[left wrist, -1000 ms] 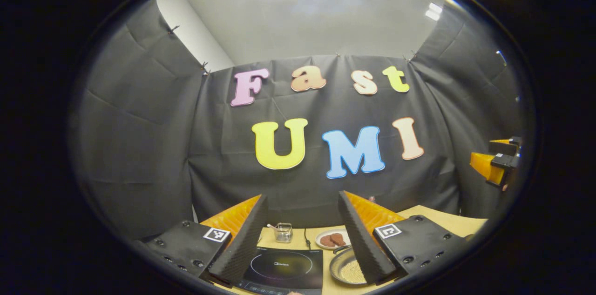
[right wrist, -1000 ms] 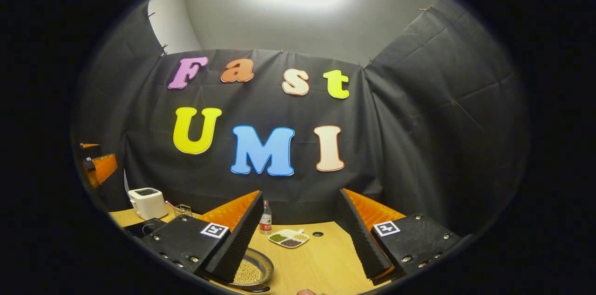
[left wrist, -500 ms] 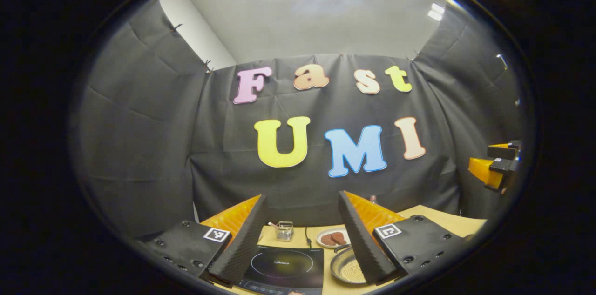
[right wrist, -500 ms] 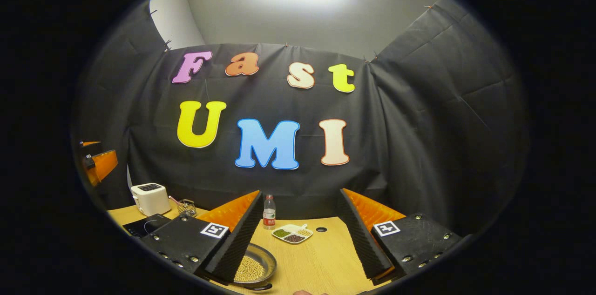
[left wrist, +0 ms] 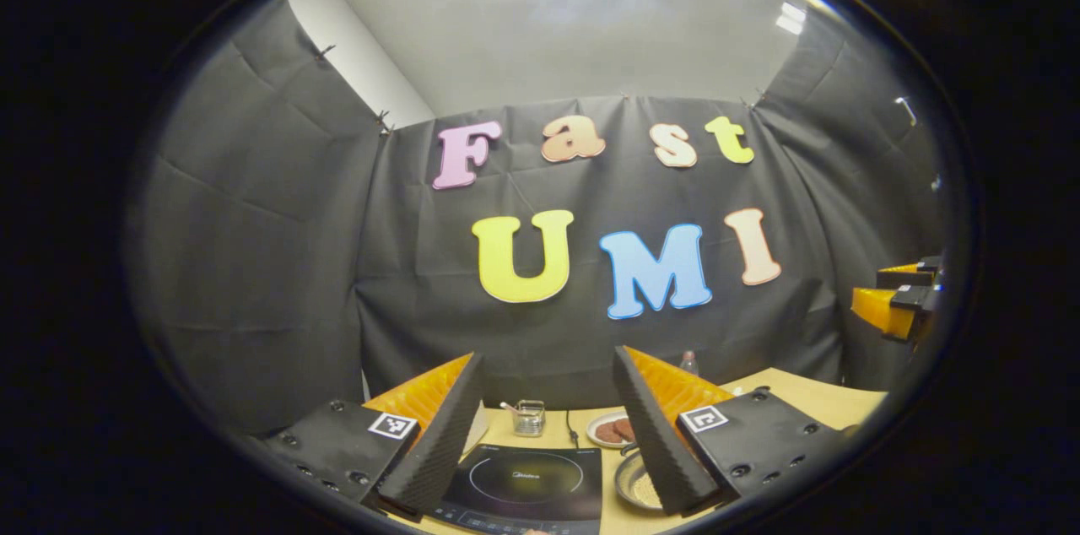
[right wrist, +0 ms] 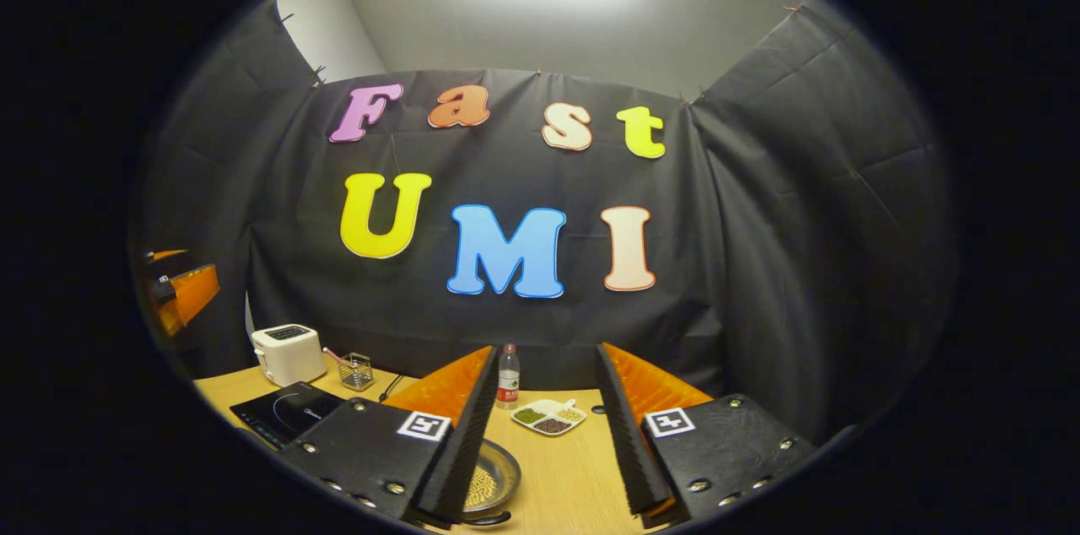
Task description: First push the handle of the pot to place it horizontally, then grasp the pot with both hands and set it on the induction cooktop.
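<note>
Metal round pot of grains beside glossy cooktop.

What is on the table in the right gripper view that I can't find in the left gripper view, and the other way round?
The right gripper view adds a white toaster and a divided dish of beans. The left gripper view adds a plate with brown pieces of food. Shared by both: the induction cooktop, the pot holding pale grains, a small wire basket, a bottle and the wooden table.
</note>
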`<state>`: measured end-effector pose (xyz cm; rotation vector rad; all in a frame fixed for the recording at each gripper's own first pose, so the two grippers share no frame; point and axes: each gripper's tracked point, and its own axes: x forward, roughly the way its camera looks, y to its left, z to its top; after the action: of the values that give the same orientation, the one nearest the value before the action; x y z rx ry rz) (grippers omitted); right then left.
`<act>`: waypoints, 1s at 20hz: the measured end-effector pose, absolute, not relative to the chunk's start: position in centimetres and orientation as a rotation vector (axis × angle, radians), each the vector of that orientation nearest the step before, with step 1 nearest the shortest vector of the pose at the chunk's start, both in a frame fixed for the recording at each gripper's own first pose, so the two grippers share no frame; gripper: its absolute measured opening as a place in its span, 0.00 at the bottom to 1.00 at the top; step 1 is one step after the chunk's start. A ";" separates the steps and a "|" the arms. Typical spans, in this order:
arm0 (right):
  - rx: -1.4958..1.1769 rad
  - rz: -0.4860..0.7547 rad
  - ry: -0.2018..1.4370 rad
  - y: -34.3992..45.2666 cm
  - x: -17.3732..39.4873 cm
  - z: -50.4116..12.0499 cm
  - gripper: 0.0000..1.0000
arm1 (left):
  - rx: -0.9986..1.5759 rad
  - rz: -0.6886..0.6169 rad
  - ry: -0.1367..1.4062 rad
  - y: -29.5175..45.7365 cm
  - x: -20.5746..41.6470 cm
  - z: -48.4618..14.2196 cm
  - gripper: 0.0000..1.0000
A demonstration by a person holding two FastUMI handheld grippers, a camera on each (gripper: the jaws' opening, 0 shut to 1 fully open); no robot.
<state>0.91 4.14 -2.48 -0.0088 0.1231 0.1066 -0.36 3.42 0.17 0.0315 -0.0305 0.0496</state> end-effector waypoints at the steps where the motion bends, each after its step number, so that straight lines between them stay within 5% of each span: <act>1: 0.000 0.110 0.130 4.5 0.8 -2.6 0.60 | 0.031 0.055 -0.030 3.8 -0.5 0.1 1.00; 4: 0.020 0.146 0.163 6.1 0.4 -3.0 0.44 | 0.027 0.072 -0.024 5.3 -0.7 -0.3 1.00; 7: 0.051 0.177 0.170 7.8 0.6 -3.1 0.06 | 0.037 0.084 -0.022 6.9 -0.9 -0.5 1.00; 20: -0.038 0.422 0.425 16.7 -4.5 -11.7 0.01 | 0.033 0.116 -0.047 14.0 -3.9 -0.2 0.98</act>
<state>-4.46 16.72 -11.68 -0.0384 0.4251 0.4223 -3.92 13.96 -0.22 0.0326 -0.0473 0.1156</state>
